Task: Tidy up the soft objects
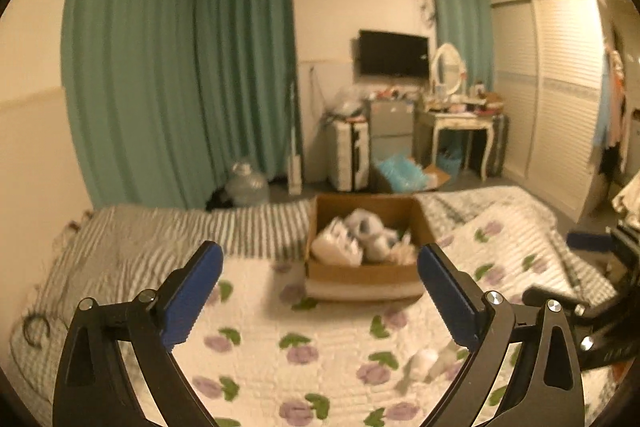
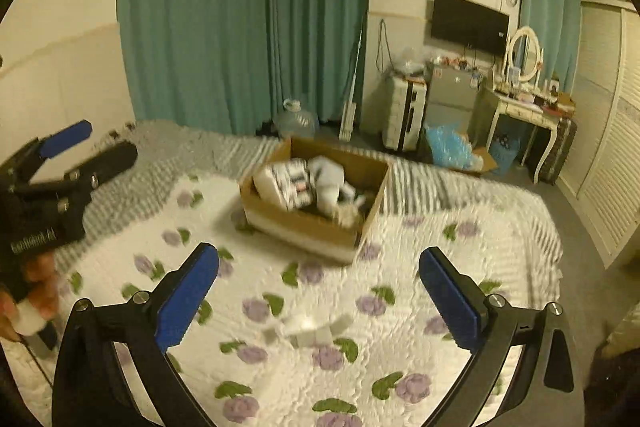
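**Both tongs open above the bed; soft items in the box**

The left tongs (image 1: 320, 291) were spread wide with nothing between the blue pads. The right tongs (image 2: 319, 293) were likewise spread wide and empty. Both hovered above the floral quilt (image 1: 280, 347) covering the bed (image 1: 140, 235).

A cardboard box (image 1: 360, 273) sat on the quilt ahead of both tongs, near the bed's far edge. It held a heap of soft objects (image 1: 352, 239), white and pale grey; the right wrist view showed one item with dark stripes (image 2: 290, 187) lying against the box's left wall. Motion blur prevented closer identification.

One small white soft item (image 2: 310, 329) lay loose on the quilt, apart from the box, between the fingers of the right tongs in that view. In the left wrist view it (image 1: 430, 361) appeared just beside the right-hand finger.

Teal curtains (image 2: 240, 19) hung behind the bed.
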The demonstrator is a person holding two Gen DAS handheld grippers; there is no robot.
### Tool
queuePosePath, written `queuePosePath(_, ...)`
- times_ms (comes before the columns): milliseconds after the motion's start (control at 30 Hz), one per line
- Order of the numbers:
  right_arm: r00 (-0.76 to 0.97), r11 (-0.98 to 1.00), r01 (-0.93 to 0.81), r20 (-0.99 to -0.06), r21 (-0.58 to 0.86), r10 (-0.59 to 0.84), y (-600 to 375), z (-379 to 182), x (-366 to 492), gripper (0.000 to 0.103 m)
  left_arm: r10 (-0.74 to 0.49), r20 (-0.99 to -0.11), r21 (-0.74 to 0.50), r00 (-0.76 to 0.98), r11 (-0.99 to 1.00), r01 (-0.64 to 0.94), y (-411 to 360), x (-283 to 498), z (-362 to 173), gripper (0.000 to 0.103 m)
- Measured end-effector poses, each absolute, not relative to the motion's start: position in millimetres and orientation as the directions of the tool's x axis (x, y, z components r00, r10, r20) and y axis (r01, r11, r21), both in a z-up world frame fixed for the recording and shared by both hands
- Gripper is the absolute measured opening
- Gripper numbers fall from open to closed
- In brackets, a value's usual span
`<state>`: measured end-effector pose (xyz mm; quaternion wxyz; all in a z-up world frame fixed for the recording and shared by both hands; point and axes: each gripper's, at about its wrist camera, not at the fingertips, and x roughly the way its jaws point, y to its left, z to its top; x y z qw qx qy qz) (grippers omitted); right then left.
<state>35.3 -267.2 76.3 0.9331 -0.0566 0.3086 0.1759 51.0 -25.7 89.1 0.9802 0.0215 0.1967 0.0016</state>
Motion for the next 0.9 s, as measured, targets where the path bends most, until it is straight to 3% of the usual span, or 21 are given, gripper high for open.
queuePosePath(200,0.632,0.928,-0.372,-0.728,0.019,0.267,-261,-15,73,0.101,0.06,-0.471,0.053,0.88,0.998,-0.039,-29,75,18,0.1)
queuePosePath(467,0.459,0.907,-0.421,-0.864,-0.007,0.206,-247,-116,105,0.1,0.054,-0.602,0.108,0.797,0.994,0.014,-40,99,-66,0.1)
queuePosePath(567,0.366,0.898,-0.438,-0.904,0.045,0.223,-244,-143,109,0.084,0.032,-0.631,0.112,0.775,0.992,0.05,-37,102,-86,0.1)
queuePosePath(800,0.32,0.908,-0.415,-0.927,0.049,0.197,-239,-162,121,0.083,0.0,-0.674,0.064,0.738,0.996,0.058,-22,112,-100,0.1)
queuePosePath(900,0.322,0.925,-0.38,-0.935,0.015,0.148,-241,-166,124,0.072,-0.01,-0.681,0.053,0.733,0.997,0.064,-21,110,-103,0.1)
